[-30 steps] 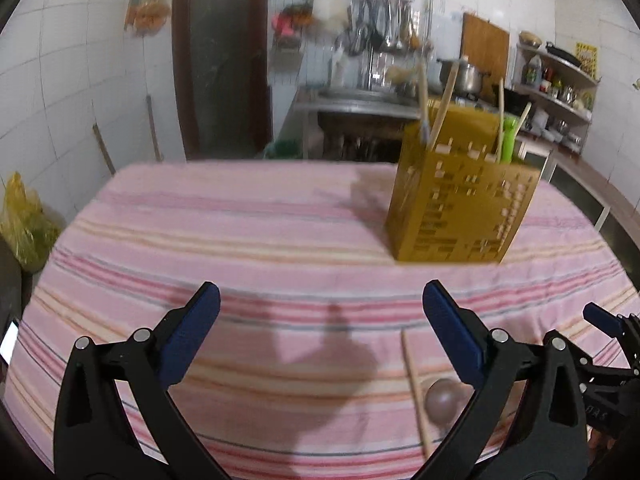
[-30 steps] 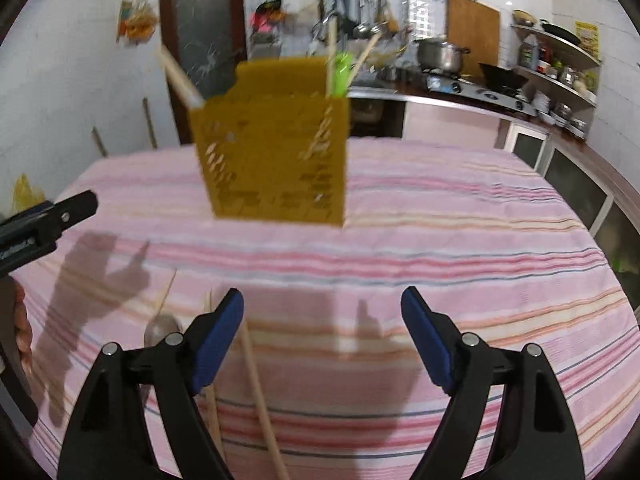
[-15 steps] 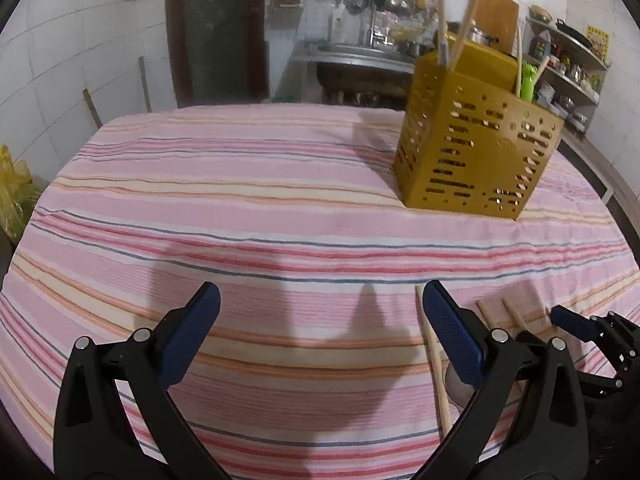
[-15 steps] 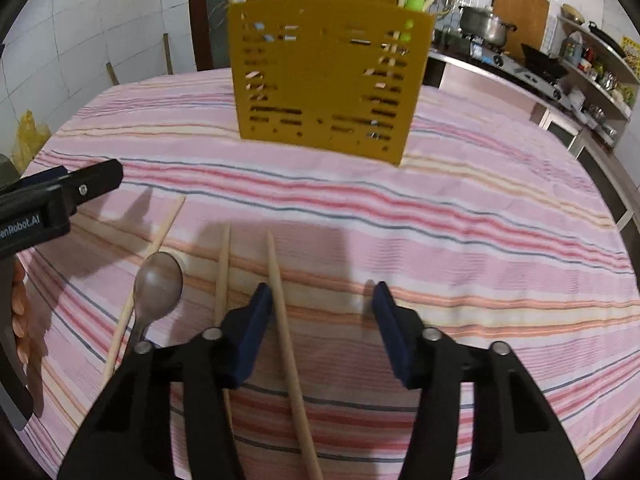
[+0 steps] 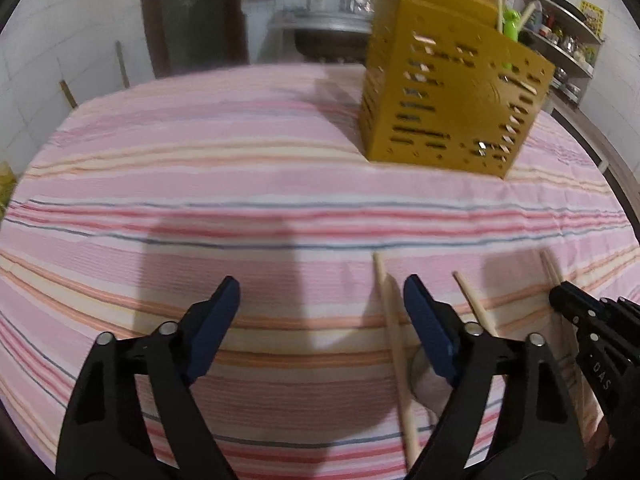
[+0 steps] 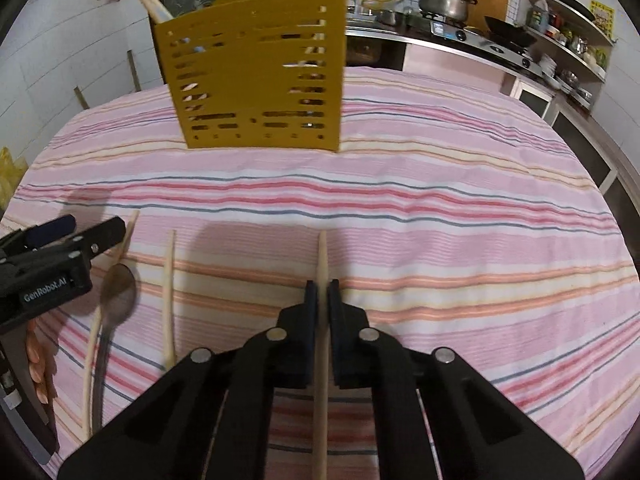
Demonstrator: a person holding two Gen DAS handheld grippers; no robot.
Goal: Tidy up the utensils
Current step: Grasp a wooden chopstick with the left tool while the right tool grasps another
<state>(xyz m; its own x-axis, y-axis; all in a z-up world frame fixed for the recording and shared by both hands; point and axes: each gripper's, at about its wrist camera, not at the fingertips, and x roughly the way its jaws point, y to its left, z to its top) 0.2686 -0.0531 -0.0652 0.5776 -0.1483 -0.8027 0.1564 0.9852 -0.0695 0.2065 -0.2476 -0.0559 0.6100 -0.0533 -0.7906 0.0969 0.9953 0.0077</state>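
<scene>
A yellow slotted utensil holder stands on the striped tablecloth with chopsticks and a green utensil in it. In the right wrist view my right gripper is shut on a wooden chopstick that runs back between its fingers. To its left lie another chopstick, a metal spoon and a third chopstick. My left gripper hangs low over the cloth with its jaws closing. A chopstick lies just inside its right finger, untouched by either pad. The spoon's bowl is partly hidden behind that finger.
The round table's pink striped cloth spreads between the holder and the grippers. The left gripper reaches in at the left of the right wrist view, a person's fingers below it. Kitchen counters and shelves line the back wall.
The right gripper's jaws came together on a chopstick. The left gripper sank toward the cloth and its jaws narrowed. Both views tipped down toward the loose utensils.
</scene>
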